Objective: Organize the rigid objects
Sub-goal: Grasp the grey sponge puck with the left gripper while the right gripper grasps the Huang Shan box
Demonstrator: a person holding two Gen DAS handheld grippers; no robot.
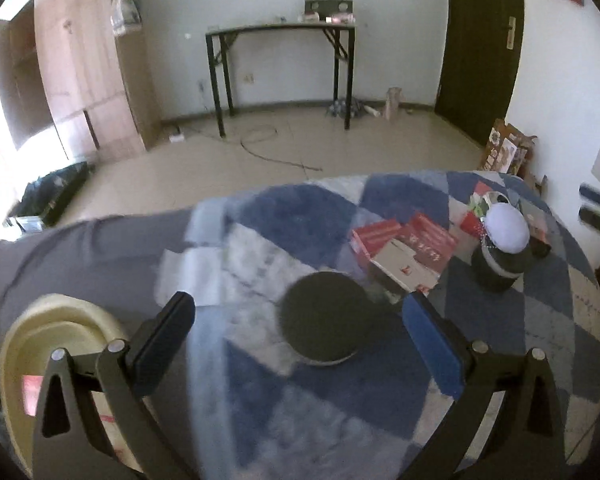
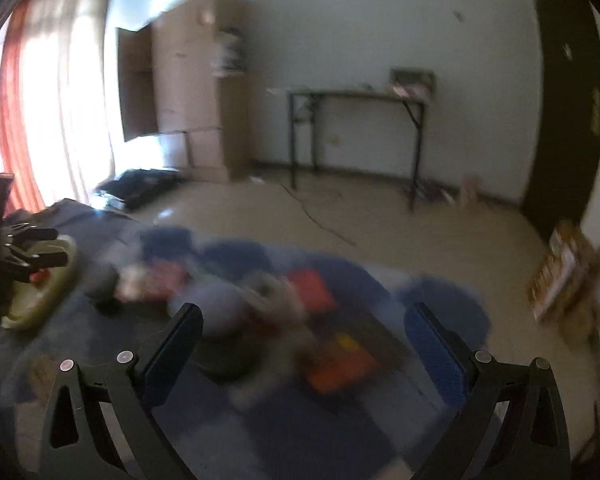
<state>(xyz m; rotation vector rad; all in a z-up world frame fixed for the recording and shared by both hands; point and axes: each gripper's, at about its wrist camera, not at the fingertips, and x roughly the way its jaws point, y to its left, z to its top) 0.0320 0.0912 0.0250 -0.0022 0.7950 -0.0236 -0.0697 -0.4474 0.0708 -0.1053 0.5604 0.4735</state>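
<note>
A dark round disc is lying flat on the blue-and-white checkered blanket, between the spread fingers of the left hand-held gripper, which is gaping wide and gripping nothing. Beyond it, red and white boxes are sitting near a dark jar with a white domed lid. A cream basin is showing at lower left, partly hidden by the gripper frame. The right hand-held gripper is likewise standing open and empty; its view is heavily blurred, leaving the objects below indistinct.
</note>
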